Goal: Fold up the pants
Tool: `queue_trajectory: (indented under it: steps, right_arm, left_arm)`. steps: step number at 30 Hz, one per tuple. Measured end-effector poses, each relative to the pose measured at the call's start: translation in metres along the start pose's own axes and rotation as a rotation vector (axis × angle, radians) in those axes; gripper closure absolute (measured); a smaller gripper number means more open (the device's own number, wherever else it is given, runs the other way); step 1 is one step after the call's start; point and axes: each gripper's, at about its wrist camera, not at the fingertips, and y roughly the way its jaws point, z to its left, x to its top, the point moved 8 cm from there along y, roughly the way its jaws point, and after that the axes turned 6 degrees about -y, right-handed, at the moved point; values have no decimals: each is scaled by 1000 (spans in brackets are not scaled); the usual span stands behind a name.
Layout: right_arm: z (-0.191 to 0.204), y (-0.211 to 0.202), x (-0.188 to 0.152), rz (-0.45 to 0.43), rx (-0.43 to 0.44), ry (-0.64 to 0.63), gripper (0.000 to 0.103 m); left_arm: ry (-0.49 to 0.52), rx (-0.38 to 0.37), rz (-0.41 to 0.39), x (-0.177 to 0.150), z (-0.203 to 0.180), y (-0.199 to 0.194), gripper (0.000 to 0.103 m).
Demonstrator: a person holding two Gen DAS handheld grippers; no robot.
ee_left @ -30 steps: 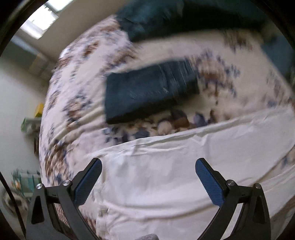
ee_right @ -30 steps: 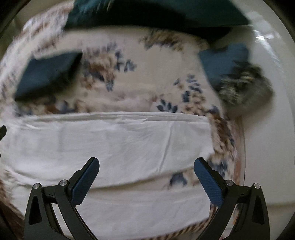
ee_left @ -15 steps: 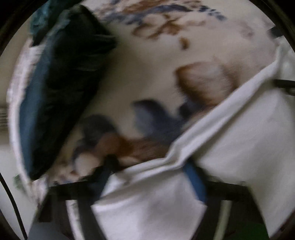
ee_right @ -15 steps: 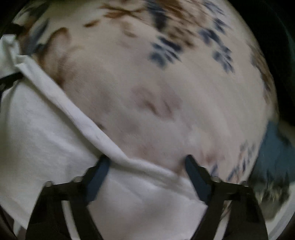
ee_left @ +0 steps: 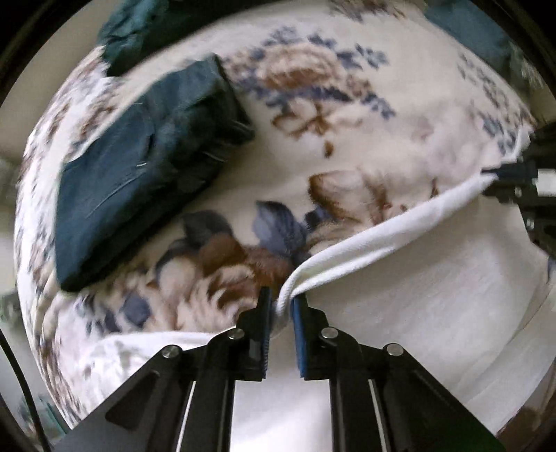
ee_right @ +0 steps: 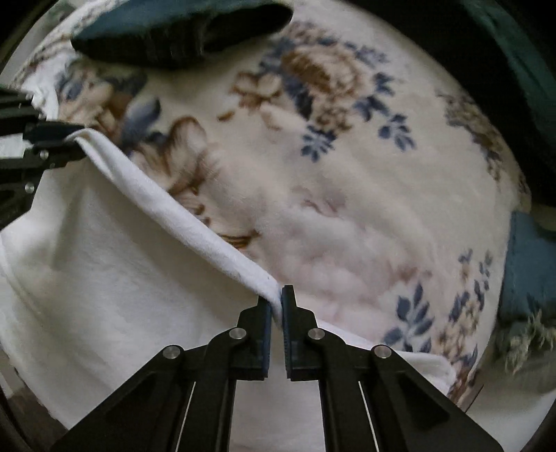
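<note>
Left hand-held gripper (ee_left: 281, 302) clamped on bunched edge of white pants (ee_left: 417, 285), soft knit, over floral fleece blanket (ee_left: 347, 146). Right hand-held gripper (ee_right: 277, 300) pinching same edge of pants (ee_right: 114, 250); folded teal garment (ee_right: 180, 31) beyond.

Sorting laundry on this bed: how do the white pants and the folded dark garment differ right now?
The white pants are pale and spread wide; the dark garment is teal-blue and a compact folded stack. The pants' far edge is raised, pinched by the left tool and the right tool; the dark garment lies untouched. The pants lie nearer the tools, the garment farther back. Both rest on the floral blanket.
</note>
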Motion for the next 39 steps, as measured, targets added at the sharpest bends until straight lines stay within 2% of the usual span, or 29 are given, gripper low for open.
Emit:
queue_trajectory:
  steps: [3, 5, 7, 10, 12, 14, 15, 19, 23, 26, 28, 29, 30, 31, 32, 33, 34, 36, 37, 39]
  right_arm:
    - [-1, -23, -3, -50, 1, 41, 98]
    - [19, -45, -5, -80, 8, 69, 98]
    - [50, -75, -25, -105, 33, 109, 98]
    - [94, -107, -56, -118, 56, 146, 98]
    - [124, -116, -85, -105, 78, 178, 98]
    - [153, -117, -119, -78, 98, 209, 98]
    - [166, -115, -134, -62, 103, 220, 98]
    - [222, -90, -197, 41, 121, 240, 98]
    - [254, -68, -230, 100, 89, 217, 98]
    - [267, -54, -248, 153, 82, 222, 94]
    - [268, -51, -257, 190, 108, 260, 87]
    - [268, -53, -261, 203, 130, 279, 79]
    - [265, -59, -267, 213, 165, 317, 66]
    - [262, -66, -271, 207, 197, 352, 57]
    - [259, -75, -275, 195, 229, 385, 35]
    - [253, -84, -281, 188, 247, 425, 10]
    - [243, -95, -290, 178, 251, 480, 7]
    - [223, -111, -304, 147, 282, 591, 7]
    - [210, -117, -306, 131, 290, 640, 7]
    - [183, -122, -310, 102, 254, 712, 7]
  left_arm:
    - [-83, -2, -8, -15, 8, -34, 94]
    - [-154, -7, -13, -34, 15, -62, 94]
    - [-202, -9, -13, -55, 12, -81, 94]
    - [-301, -38, 3, -103, -5, -96, 95]
    - [-355, -75, 42, -145, -14, -108, 95]
    - [-393, -103, 76, -178, -45, -86, 95]
    - [-395, -125, 119, -207, -55, -84, 95]
    - [-414, -166, 217, -253, -89, -41, 95]
    - [-417, -188, 302, -299, -103, -1, 95]
    - [-408, -180, 302, -312, -106, 17, 95]
    - [-416, -177, 315, -315, -105, 16, 86]
    - [-448, -191, 326, -317, -103, 11, 84]
    - [-473, -200, 333, -317, -101, 5, 75]
    - [-489, -203, 328, -318, -97, -4, 63]
    - [-487, -183, 307, -319, -93, -16, 55]
    - [-479, -153, 285, -321, -89, -25, 43]
    - [-482, -125, 254, -322, -84, -34, 34]
    - [-482, -74, 222, -326, -77, -44, 25]
    - [-489, -53, 216, -327, -74, -46, 23]
    - [-502, -10, 186, -329, -67, -48, 22]
